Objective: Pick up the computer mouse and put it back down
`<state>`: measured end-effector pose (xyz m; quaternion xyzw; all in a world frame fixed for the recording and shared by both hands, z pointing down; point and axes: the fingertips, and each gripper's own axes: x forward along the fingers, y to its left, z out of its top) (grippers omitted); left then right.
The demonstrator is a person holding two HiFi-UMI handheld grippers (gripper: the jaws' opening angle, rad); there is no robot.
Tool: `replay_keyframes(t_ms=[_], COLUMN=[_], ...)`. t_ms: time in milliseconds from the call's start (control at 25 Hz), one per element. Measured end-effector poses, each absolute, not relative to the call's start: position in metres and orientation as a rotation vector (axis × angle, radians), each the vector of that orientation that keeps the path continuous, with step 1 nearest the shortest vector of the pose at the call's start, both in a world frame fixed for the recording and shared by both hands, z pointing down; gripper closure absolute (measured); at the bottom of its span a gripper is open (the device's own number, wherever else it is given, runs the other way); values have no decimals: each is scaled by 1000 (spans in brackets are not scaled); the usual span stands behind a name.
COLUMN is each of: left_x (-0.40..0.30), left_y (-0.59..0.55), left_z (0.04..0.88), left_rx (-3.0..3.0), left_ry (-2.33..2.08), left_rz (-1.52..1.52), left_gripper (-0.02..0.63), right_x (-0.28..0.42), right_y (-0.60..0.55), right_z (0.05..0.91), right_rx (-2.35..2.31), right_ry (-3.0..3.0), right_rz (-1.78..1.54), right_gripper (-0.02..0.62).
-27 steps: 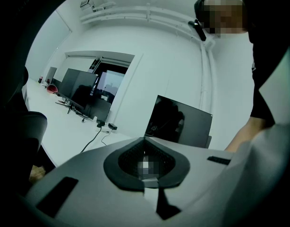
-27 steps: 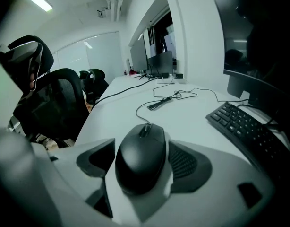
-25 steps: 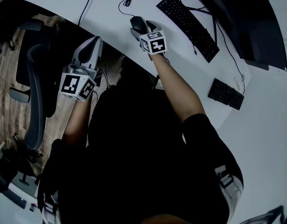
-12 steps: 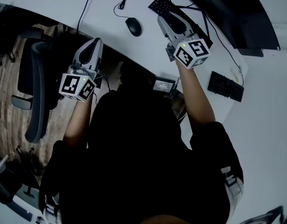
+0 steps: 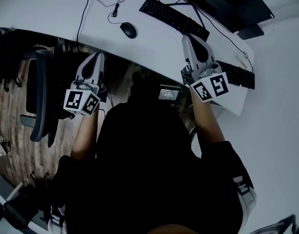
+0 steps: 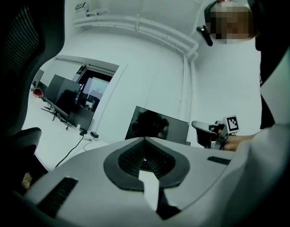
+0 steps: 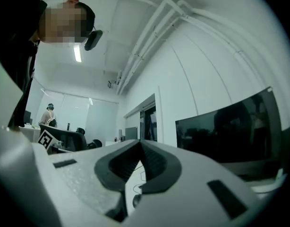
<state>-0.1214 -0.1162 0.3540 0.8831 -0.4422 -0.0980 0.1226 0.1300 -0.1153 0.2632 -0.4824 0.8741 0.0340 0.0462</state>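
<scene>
Both my left tongs [image 5: 97,55] and right tongs [image 5: 188,38] are clenched empty, and the mouse [image 5: 128,30] sits on the worktop [image 5: 154,40] between them and farther out, long axis far-left to near-right, seemingly nearer the left.

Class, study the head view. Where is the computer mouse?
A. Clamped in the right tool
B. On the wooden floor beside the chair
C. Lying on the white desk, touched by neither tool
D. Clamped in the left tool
C: the computer mouse lies on the white desk, left of the keyboard, while the right tool and the left tool are both shut, empty and apart from it.
</scene>
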Motion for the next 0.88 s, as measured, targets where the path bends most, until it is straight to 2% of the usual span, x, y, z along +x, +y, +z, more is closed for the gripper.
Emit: replay_keyframes(t_ms=[200, 520, 880], left_x=[-120, -86, -51], left_y=[-100, -59, 43], left_z=[350, 350, 342], left_rx=[2582, 2613, 2609], left_ry=[-1321, -1287, -1319], left_rz=[-264, -197, -163], left_gripper=[611, 611, 611], right_x=[146, 160, 196], right_y=[-73, -31, 68], right_z=[269, 317, 334], right_rx=[-1541, -1578, -1525], right_ry=[2620, 2659, 2663], right_rz=[172, 61, 28], right_gripper=[592, 592, 592])
